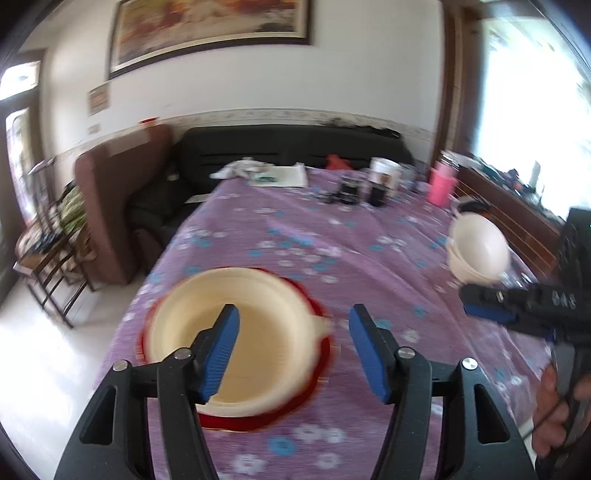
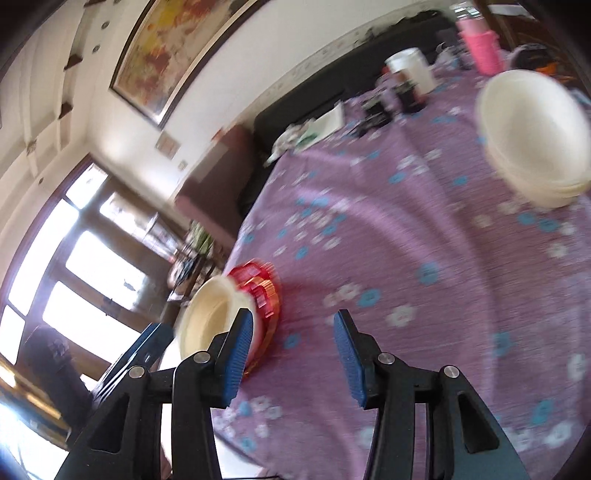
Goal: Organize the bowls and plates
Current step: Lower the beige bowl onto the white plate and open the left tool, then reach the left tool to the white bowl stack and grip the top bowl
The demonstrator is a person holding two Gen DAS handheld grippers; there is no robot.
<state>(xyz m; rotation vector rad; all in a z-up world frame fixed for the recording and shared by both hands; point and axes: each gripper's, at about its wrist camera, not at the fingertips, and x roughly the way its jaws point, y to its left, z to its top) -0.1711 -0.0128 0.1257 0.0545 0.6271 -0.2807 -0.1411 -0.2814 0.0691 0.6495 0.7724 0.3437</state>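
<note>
My left gripper (image 1: 293, 347) hung open above the cream plate (image 1: 236, 332) on red plates (image 1: 317, 295), my right gripper (image 2: 293, 360) open too, cream bowls (image 2: 535, 147) stacked well apart on the purple tablecloth (image 2: 406, 240).

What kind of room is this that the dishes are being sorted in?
Most likely a home living or dining room: a table under a purple floral tablecloth, a dark sofa along the wall behind it, and a large framed painting above.

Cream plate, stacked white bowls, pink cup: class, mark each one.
cream plate (image 1: 258, 332), left wrist view, inner base.
stacked white bowls (image 2: 532, 122), right wrist view, top bowl's inside.
pink cup (image 1: 440, 187), left wrist view, side wall.
</note>
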